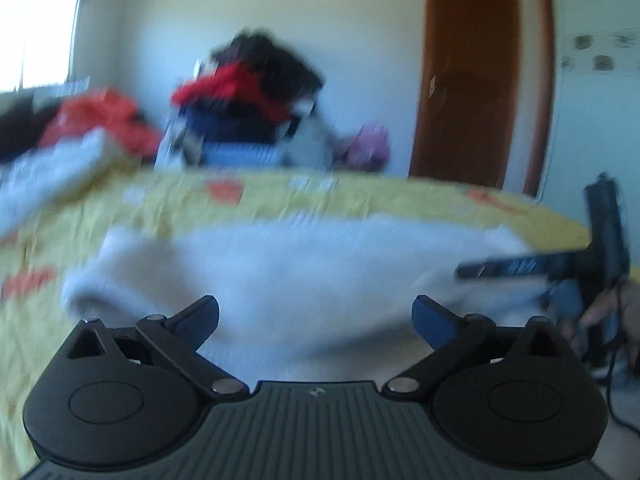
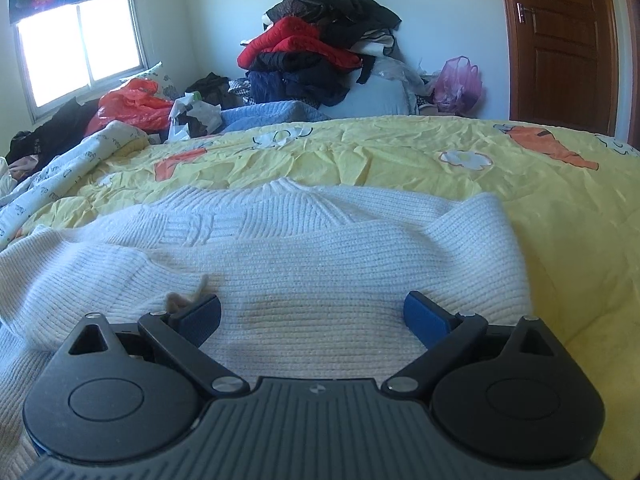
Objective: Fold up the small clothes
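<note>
A white knitted sweater (image 2: 304,248) lies on the yellow bedspread (image 2: 400,152), one sleeve laid across its body. My right gripper (image 2: 312,318) is open and empty, low over the sweater's near part. A tuft of beige fluff (image 2: 180,300) sits by its left finger. The left wrist view is blurred by motion. There my left gripper (image 1: 316,320) is open and empty just in front of the sweater (image 1: 288,264). The right gripper (image 1: 600,264) shows at the right edge, held by a hand.
A tall pile of red and dark clothes (image 2: 320,48) stands at the head of the bed. An orange plastic bag (image 2: 136,104), a patterned white blanket (image 2: 72,168) and a blue knit (image 2: 268,114) lie at the left. A pink bag (image 2: 458,84) and a brown door (image 2: 560,40) are at the right.
</note>
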A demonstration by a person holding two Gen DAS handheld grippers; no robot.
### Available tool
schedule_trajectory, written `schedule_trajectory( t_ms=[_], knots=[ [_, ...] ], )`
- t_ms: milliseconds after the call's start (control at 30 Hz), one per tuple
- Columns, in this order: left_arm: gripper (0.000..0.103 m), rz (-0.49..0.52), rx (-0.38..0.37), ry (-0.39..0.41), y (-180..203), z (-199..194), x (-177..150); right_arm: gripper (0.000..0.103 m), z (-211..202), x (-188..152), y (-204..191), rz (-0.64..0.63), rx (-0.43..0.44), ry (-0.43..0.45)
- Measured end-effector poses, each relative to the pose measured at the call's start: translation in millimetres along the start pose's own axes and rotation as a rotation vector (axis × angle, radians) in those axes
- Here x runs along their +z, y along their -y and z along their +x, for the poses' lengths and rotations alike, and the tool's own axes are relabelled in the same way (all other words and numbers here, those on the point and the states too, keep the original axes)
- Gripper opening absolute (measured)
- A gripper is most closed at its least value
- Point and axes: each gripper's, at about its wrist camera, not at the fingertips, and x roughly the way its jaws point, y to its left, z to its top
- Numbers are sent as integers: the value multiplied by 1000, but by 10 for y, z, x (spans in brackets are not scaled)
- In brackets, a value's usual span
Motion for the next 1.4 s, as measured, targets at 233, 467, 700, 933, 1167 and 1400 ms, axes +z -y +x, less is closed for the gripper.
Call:
schedule_trajectory(
  t_ms=[233, 467, 700, 933, 1167, 1400],
  knots=[
    [103, -193, 9, -151, -373, 168, -221, 86, -154, 383, -125, 281, 275, -70],
    [103, -183, 19, -145, -393, 143, -271, 64, 357, 392, -374, 324, 312, -354],
    [103, -218, 1, -135, -483, 239, -222, 9, 334, 392, -408, 264, 289, -314],
    [103, -217, 2, -135, -477, 230, -227, 8, -26, 928, -232, 266, 385, -126],
    [103, -218, 1, -135, -475, 230, -223, 8, -135, 921, 603, 389, 231, -117],
    [103, -208, 7, -139, -461, 237, -217, 20, 41, 310, 793, 462, 147, -180]
  ],
)
